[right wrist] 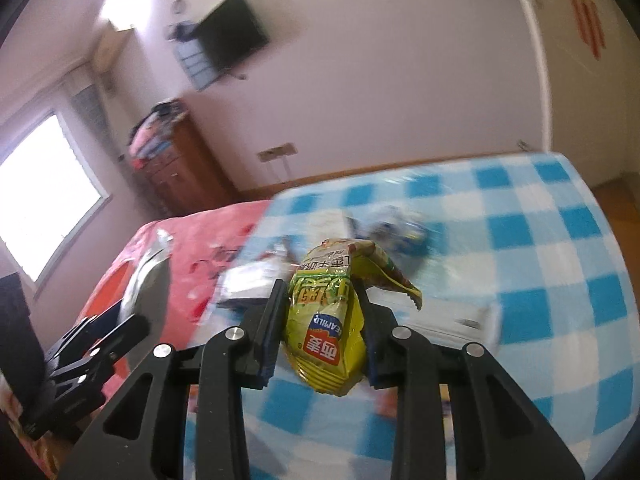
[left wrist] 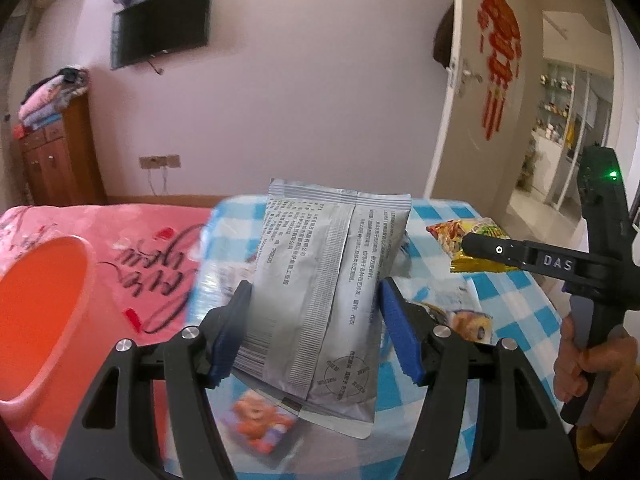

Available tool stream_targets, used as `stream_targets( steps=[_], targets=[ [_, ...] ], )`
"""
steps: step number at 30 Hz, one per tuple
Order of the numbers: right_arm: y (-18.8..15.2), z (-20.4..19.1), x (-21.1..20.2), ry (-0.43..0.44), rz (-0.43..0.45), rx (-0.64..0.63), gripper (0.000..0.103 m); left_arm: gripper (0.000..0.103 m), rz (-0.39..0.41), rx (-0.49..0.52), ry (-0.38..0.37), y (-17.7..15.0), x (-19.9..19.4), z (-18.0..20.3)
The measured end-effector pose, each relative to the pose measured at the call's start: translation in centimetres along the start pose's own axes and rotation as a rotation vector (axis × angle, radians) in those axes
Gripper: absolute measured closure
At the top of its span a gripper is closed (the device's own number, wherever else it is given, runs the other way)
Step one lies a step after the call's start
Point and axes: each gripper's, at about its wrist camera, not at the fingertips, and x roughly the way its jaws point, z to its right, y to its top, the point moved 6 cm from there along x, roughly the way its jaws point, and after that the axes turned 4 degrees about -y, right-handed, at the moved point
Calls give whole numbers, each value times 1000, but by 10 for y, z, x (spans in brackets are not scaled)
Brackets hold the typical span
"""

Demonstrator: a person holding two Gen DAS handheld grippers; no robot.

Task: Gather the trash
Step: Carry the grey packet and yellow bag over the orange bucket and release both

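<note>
Lilac walls close in the bedroom, with a dark television (left wrist: 162,24) hung at eleven o'clock in my left view and a wooden cabinet (left wrist: 56,160) piled with folded clothes at nine. Below me lies a blue-and-white checked cloth (right wrist: 540,280), and beside it a pink bedspread (left wrist: 152,248) with black script on it.

My left gripper (left wrist: 316,320) is partly closed, its blue pads pressing both edges of a silver packet (left wrist: 320,280), which stands nearly upright between them and clear of the cloth. An orange bucket (left wrist: 40,304) sits at eight o'clock in that view, on the pink side.

My right gripper (right wrist: 320,320) is squeezed tight on a crumpled yellow wrapper (right wrist: 324,332), whose torn top flops toward two o'clock. From my left camera that wrapper shows at three o'clock, beyond the gripper's black tip.

More litter lies on the checks under both packets, among it a small card with a bear picture (left wrist: 260,420); much of it is too blurred to name.
</note>
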Motion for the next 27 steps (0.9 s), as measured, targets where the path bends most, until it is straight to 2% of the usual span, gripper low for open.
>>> stream_targets(
  steps=[5, 9, 14, 21, 26, 27],
  targets=[
    [12, -75, 5, 144, -19, -88, 69, 38, 57, -49, 95, 10, -36, -40],
    [14, -138, 15, 257, -48, -162, 69, 38, 94, -118, 213, 13, -69, -89],
    [10, -220, 36, 380, -96, -267, 69, 38, 100, -186, 343, 4, -97, -144],
    [-8, -296, 60, 469, -149, -358, 69, 38, 80, -287, 450, -17, -116, -200],
    [-26, -319, 81, 460, -192, -414, 65, 36, 62, -327, 483, -28, -115, -219],
    [-27, -321, 85, 455, -195, -413, 55, 34, 56, -328, 498, -29, -115, -221]
  ],
)
